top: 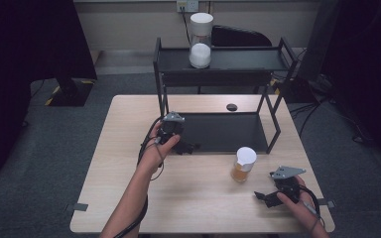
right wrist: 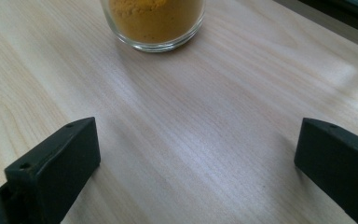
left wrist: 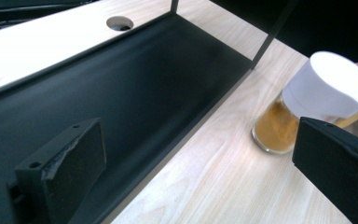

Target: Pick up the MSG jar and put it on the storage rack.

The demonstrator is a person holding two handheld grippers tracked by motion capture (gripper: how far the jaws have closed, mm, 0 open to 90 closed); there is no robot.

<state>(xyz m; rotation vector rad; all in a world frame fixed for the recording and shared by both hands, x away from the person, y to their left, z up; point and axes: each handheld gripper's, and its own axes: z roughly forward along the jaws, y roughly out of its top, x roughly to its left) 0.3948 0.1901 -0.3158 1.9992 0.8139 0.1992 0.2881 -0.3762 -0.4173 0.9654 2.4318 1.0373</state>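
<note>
A glass jar of orange powder [top: 242,166] with a white lid stands on the wooden table [top: 198,198], just in front of the right end of the black rack's lower shelf [top: 223,131]. My left gripper [top: 185,148] is open at the shelf's front left edge, pointing right toward the jar [left wrist: 275,128]; its jaws [left wrist: 200,172] are spread wide with nothing between them. My right gripper [top: 266,197] rests low near the table's front right, open, and the jar's base [right wrist: 154,23] stands a short way ahead of its empty jaws [right wrist: 196,158].
The black two-tier rack [top: 218,64] holds a tall white-lidded jar [top: 200,42] with white contents on its top shelf. A round cable hole [top: 231,106] sits behind the lower shelf. Rack legs [top: 276,119] stand near the orange jar.
</note>
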